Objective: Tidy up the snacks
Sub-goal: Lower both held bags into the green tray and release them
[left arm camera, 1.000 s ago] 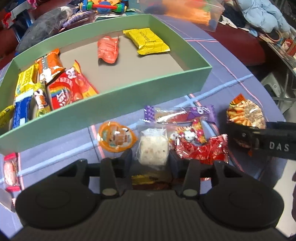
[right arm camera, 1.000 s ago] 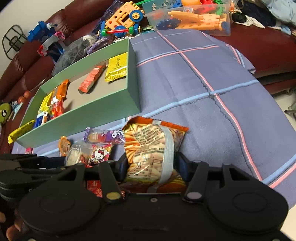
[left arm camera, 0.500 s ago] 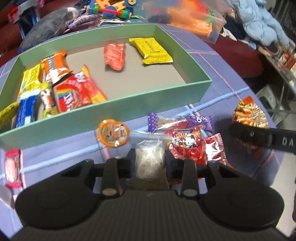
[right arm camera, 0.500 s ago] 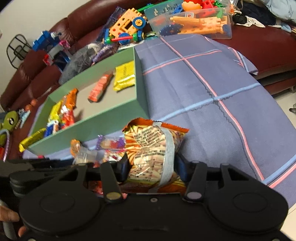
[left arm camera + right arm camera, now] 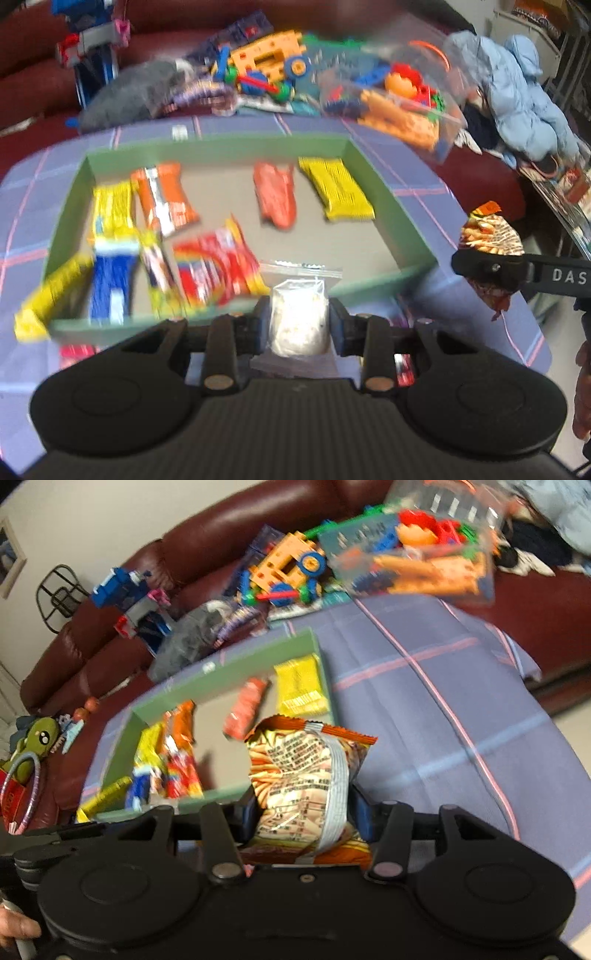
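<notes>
We grip a clear bag [image 5: 298,317] in our left gripper [image 5: 298,325] and a chip bag [image 5: 306,786] in the right gripper [image 5: 306,819], near the green box [image 5: 402,218].

left gripper [image 5: 298,319] clamped, right gripper [image 5: 303,818] clamped, both raised

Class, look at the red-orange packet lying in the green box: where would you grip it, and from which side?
Grip the red-orange packet across its narrow middle, coming from above. It lies flat and long on the green box floor, apart from the yellow packet, so fingers probably fit either side.
</notes>
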